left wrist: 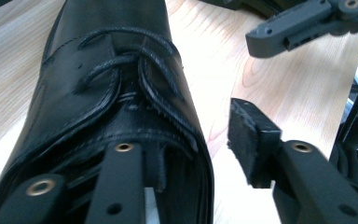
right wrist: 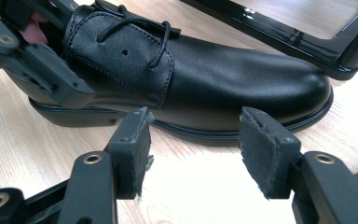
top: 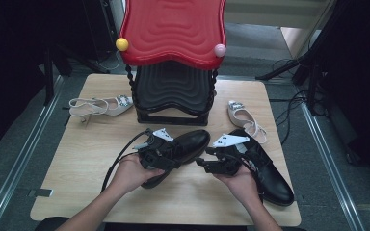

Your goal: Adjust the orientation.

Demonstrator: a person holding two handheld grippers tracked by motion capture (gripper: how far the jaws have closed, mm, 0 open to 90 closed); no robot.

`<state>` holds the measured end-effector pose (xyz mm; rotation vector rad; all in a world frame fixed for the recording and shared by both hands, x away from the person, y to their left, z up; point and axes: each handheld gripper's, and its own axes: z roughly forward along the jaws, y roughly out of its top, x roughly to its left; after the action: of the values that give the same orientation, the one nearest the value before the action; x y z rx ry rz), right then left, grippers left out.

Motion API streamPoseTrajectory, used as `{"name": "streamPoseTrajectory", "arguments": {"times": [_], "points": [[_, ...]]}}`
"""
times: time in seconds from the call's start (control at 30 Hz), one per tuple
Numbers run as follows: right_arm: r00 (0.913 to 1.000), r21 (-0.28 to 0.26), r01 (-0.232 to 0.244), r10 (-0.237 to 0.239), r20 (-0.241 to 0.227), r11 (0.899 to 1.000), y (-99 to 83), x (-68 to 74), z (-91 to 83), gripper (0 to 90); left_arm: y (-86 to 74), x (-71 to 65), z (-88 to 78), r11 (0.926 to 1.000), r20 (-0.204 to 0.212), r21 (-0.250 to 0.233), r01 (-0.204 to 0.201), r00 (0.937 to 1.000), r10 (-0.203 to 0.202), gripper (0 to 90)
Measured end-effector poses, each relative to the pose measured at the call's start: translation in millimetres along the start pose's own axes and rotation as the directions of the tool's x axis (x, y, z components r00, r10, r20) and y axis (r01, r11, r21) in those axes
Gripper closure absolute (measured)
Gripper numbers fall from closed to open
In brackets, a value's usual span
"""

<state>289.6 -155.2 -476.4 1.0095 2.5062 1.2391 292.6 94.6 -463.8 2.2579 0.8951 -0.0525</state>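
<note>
A black lace-up shoe (top: 192,142) lies on its sole in the middle of the wooden table (top: 77,168), toe toward the rack. My left gripper (top: 166,151) is at its heel end. In the left gripper view one jaw reaches down inside the shoe's (left wrist: 121,70) opening and the other pad (left wrist: 251,140) stands outside, apart from the side wall, so the left gripper (left wrist: 186,135) is open. My right gripper (top: 204,163) sits just right of that shoe, low over the table. It (right wrist: 193,149) is open and empty, facing the shoe's (right wrist: 223,79) side.
A second black shoe (top: 272,178) lies under my right hand at the table's right. A black shoe rack (top: 173,91) with a red top shelf (top: 173,29) stands at the back. One white heeled sandal (top: 101,106) lies left of it, another (top: 243,118) to its right.
</note>
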Motion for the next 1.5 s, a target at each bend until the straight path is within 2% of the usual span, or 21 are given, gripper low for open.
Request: {"name": "streamPoseTrajectory", "arguments": {"times": [0.17, 0.37, 0.43, 0.5, 0.53, 0.77, 0.8, 0.87, 1.03, 1.07, 1.23, 1.3, 1.4, 1.5], "points": [[1.0000, 0.000, -0.009, 0.009, -0.001, 1.000, -0.1, -1.1, -0.8, 45.0, -1.5, 5.6, -17.4, 0.9996, 0.023, -0.015, 0.023, 0.9995, -0.022, 55.0], [1.0000, 0.001, -0.007, 0.007, -0.007, 1.000, 0.5, 0.2, 0.3, 45.7, -1.9, 7.5, -35.1, 1.0000, 0.016, -0.004, 0.006, 0.9999, -0.005, 55.1], [1.0000, 0.000, -0.007, 0.007, -0.007, 1.000, 0.5, 0.4, -0.2, 46.4, -3.0, 8.6, -42.4, 1.0000, 0.024, -0.001, -0.003, 0.9997, 0.003, 52.1], [0.9999, 0.000, -0.009, 0.009, -0.009, 1.000, 0.4, 0.3, -0.3, 46.7, -3.5, 10.0, -51.7, 0.9996, 0.032, -0.026, -0.009, 0.9994, 0.010, 50.7], [0.9999, 0.000, -0.009, 0.009, -0.008, 1.000, 0.4, 0.2, -0.3, 46.9, -3.8, 10.8, -56.4, 0.9991, 0.022, -0.041, -0.014, 0.9997, 0.015, 50.8], [0.9998, -0.001, -0.014, 0.014, -0.013, 1.000, 0.8, 1.9, 0.4, 49.2, -10.8, 26.4, -79.1, 0.9974, -0.008, -0.070, -0.016, 0.9998, 0.016, 55.5], [0.9998, 0.000, -0.014, 0.014, -0.015, 1.000, 0.8, 2.2, 0.6, 49.6, -13.2, 29.5, -82.5, 0.9944, -0.014, -0.101, -0.032, 0.9994, 0.030, 55.6], [0.9997, 0.004, -0.018, 0.018, -0.015, 1.000, 0.9, 3.6, 1.7, 50.4, -17.0, 36.8, -86.3, 0.9919, -0.016, -0.117, -0.049, 0.9987, 0.047, 58.8], [0.9995, 0.006, -0.023, 0.023, -0.022, 1.000, 1.3, 5.5, 5.4, 52.7, -26.0, 56.7, -82.8, 0.9933, -0.025, -0.115, -0.003, 0.9997, 0.000, 69.2], [0.9992, 0.011, -0.029, 0.029, -0.026, 1.000, 1.4, 6.0, 6.2, 54.2, -27.5, 59.4, -81.1, 0.9939, -0.016, -0.110, 0.008, 0.9998, -0.010, 70.2], [0.9984, -0.001, -0.045, 0.045, -0.035, 0.999, 1.4, 8.6, 10.3, 66.9, -33.7, 73.2, -73.8, 0.9951, -0.037, -0.097, 0.018, 0.9991, -0.022, 82.1], [0.9976, -0.007, -0.054, 0.053, -0.045, 0.999, 1.7, 9.8, 12.4, 73.6, -36.5, 79.9, -69.8, 0.9929, -0.034, -0.111, 0.041, 0.9984, -0.046, 87.2], [0.9974, -0.028, -0.060, 0.059, -0.040, 0.998, 2.5, 11.5, 14.5, 90.0, -38.0, 81.2, -62.0, 0.9921, -0.052, -0.123, 0.024, 0.9982, -0.031, 88.6], [0.9968, -0.037, -0.070, 0.068, -0.042, 0.997, 4.0, 13.2, 17.9, 90.0, -36.8, 80.6, -54.8, 0.9939, -0.062, -0.110, 0.002, 0.9980, -0.009, 90.0]]}}
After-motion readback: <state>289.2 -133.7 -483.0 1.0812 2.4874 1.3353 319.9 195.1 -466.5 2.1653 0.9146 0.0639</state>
